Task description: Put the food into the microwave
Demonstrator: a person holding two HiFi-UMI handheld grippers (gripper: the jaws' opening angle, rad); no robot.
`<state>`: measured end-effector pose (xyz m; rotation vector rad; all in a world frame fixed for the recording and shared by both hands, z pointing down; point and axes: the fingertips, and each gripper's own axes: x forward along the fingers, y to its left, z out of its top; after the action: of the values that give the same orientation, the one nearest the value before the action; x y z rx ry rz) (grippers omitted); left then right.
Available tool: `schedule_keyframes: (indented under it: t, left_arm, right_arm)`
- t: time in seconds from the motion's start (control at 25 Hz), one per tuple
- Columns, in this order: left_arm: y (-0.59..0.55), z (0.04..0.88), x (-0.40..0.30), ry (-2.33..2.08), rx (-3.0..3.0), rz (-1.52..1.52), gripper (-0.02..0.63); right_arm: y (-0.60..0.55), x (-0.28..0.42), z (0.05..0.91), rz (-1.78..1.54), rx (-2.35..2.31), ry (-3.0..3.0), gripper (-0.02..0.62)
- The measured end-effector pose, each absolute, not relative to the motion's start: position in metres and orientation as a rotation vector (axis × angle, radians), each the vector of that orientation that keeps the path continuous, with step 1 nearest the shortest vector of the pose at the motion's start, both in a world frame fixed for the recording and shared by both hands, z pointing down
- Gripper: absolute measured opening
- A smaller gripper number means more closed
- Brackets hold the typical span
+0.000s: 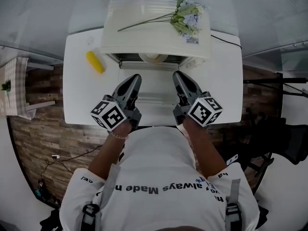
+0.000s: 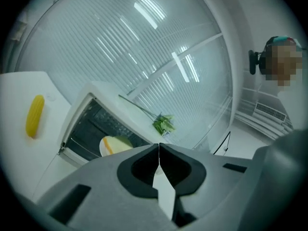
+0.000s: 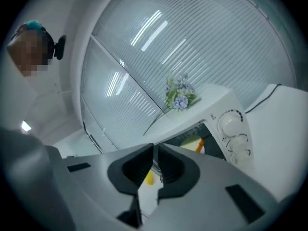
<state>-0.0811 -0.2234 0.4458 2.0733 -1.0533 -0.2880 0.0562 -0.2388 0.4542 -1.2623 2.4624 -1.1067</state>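
Observation:
A yellow corn cob [image 1: 95,61] lies on the white table [image 1: 77,100], left of the cream microwave [image 1: 154,23]. The microwave's door [image 1: 153,85] hangs open toward me, and a pale plate [image 1: 153,57] sits inside. My left gripper [image 1: 136,78] and right gripper [image 1: 177,76] hover side by side over the open door, both shut and holding nothing. In the left gripper view the corn [image 2: 34,115] is far left and the plate [image 2: 114,145] shows in the cavity. The right gripper view has the plate [image 3: 192,142] and, below its jaws, a bit of corn [image 3: 149,178].
An artificial flower stem [image 1: 185,18] lies on top of the microwave. A black power cable [image 1: 226,40] runs off to the right behind it. The control knobs [image 3: 233,124] are on the microwave's right side. Glass panels stand behind the table, and wood flooring lies at both sides.

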Motion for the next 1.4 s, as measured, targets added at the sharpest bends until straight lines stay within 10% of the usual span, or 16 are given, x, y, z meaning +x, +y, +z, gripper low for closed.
schedule_keyframes:
  t: [1.4]
  left_arm:
    - [-0.146, 0.268, -0.034, -1.137, 2.572, -0.237, 0.015]
  right_arm:
    - [-0.142, 0.035, 0.265, -0.282, -1.199, 2.93, 0.032]
